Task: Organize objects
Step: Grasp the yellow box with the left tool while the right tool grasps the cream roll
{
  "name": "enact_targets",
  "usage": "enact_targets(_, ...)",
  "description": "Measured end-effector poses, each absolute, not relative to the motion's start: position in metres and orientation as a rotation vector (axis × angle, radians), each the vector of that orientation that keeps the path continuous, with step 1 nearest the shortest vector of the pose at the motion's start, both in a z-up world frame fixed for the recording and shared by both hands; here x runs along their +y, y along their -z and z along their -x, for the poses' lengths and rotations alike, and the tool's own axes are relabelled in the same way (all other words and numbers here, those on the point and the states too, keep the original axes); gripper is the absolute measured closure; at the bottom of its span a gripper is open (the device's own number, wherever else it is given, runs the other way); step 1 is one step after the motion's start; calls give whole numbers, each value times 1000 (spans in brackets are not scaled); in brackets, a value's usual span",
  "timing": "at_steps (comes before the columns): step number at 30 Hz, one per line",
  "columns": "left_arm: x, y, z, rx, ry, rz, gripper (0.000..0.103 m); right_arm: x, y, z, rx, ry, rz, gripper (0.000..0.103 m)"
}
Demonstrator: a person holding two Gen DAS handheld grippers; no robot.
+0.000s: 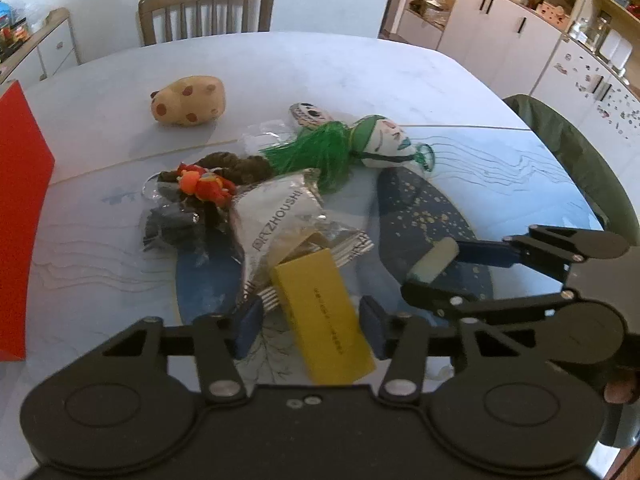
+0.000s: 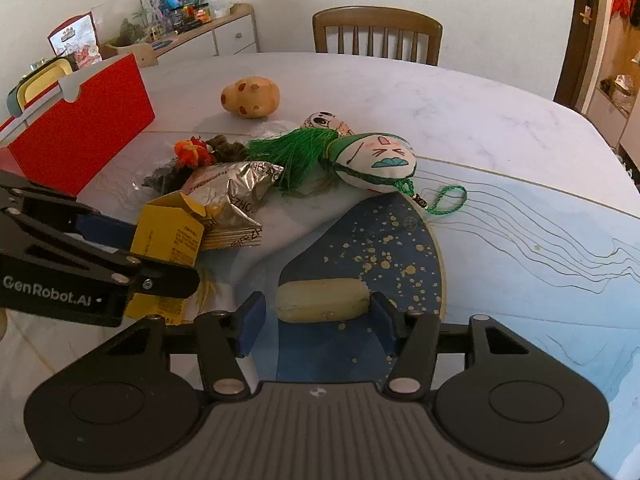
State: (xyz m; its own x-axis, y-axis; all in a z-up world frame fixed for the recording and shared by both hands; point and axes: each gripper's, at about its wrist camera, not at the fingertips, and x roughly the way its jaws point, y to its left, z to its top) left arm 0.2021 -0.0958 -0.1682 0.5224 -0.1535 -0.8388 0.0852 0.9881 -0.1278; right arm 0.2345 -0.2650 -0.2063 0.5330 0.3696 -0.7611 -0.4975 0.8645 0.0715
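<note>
**anon1:** ok so what are the two grippers up to? Left gripper [image 1: 310,322] has its blue pads spread apart on either side of a yellow cardboard box [image 1: 322,316]. The box is a flat rectangular carton with small print down one face. The pads don't look like they're touching it, but I can't tell for sure.

**anon2:** Same deal on the other side. Right gripper [image 2: 316,320] has its jaws apart around a pale yellowish cylinder [image 2: 322,294], soft-looking with rounded ends, lying crosswise between the pads with small gaps on both sides. It sits on the dark blue, gold-speckled patch of the printed mat on the tabletop [image 2: 460,120].

**anon1:** The tabletop itself looks like white marble, smooth and a bit glossy. The pile in the middle is a mix of textures: a crinkly silver foil bag [image 1: 280,216] right behind the box, a fuzzy orange-red toy [image 1: 204,186] and something brown and knitted beside it.

**anon2:** Then the fabric doll [image 2: 376,160], a stuffed oval head with a drawn-on face, a shaggy green tassel and a green braided cord loop. Well apart at the back there's a tan potato-shaped plush [image 2: 250,97] with brown spots. A red box [image 2: 86,120] with flat, matte walls stands on the left edge.
</note>
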Motion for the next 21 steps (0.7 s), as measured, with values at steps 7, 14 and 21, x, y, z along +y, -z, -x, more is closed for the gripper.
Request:
enact_targets(7, -96, 165, -199, 1009, 144, 46, 68, -267, 206, -233, 867, -501, 137, 52)
enact_targets(14, -87, 164, -195, 1012, 169, 67, 75, -263, 197, -222, 869, -483, 120, 52)
enact_targets(21, -73, 159, -188, 1005, 173, 104, 75, -256, 181, -207, 874, -465, 86, 52)
